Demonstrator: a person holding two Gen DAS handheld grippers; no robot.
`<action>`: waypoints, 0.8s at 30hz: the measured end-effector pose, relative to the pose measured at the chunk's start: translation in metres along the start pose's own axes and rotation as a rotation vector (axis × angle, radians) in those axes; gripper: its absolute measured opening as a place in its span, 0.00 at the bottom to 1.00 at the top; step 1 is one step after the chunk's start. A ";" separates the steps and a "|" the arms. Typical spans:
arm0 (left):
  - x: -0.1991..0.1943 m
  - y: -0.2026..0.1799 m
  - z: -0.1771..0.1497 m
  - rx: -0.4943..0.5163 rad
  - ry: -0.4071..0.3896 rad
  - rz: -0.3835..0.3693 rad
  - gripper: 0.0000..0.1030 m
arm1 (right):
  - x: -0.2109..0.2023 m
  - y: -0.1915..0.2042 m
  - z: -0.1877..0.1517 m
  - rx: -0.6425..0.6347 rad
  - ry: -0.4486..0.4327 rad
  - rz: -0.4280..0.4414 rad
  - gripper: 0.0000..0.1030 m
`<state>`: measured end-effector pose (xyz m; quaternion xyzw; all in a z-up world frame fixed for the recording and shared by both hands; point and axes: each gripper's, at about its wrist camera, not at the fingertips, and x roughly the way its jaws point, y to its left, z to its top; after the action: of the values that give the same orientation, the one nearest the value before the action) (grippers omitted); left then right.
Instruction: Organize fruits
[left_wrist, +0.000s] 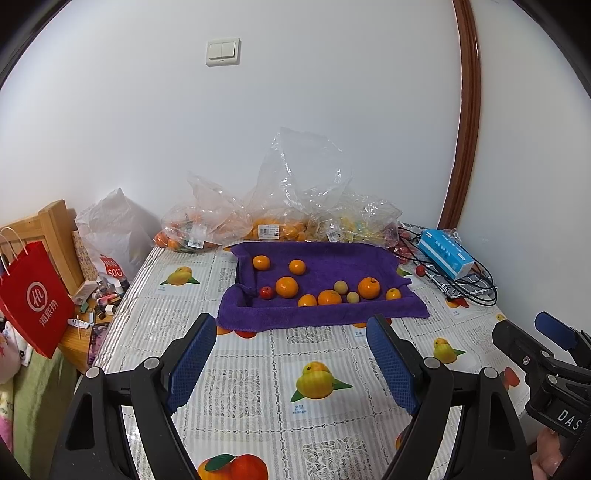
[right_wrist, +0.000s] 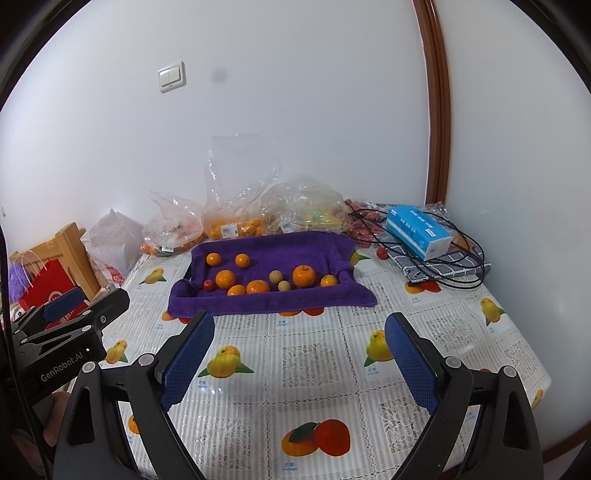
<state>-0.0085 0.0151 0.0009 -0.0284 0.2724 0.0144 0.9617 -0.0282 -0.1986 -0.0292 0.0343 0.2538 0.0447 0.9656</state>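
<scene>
Purple towel w/ oranges; both hand-held grippers, left & right, spread wide, empty.

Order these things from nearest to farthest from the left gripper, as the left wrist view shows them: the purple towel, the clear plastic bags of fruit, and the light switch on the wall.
From the left gripper:
1. Purple towel, on the table straight ahead, its front edge just beyond the fingertips.
2. Clear plastic bags of fruit, behind the towel, against the wall.
3. Light switch, high on the wall, above the bags and to their left.
</scene>
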 end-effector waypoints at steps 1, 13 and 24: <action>0.000 0.000 0.000 0.000 0.000 0.001 0.80 | 0.000 0.000 0.000 0.001 0.000 0.000 0.90; -0.001 0.000 0.000 -0.002 -0.002 0.000 0.80 | 0.000 0.001 0.000 0.000 -0.001 -0.001 0.90; -0.002 0.000 0.000 -0.004 -0.003 0.001 0.80 | -0.002 0.000 0.000 0.000 -0.005 0.000 0.90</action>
<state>-0.0101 0.0153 0.0013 -0.0300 0.2709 0.0154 0.9620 -0.0299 -0.1985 -0.0281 0.0342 0.2515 0.0447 0.9662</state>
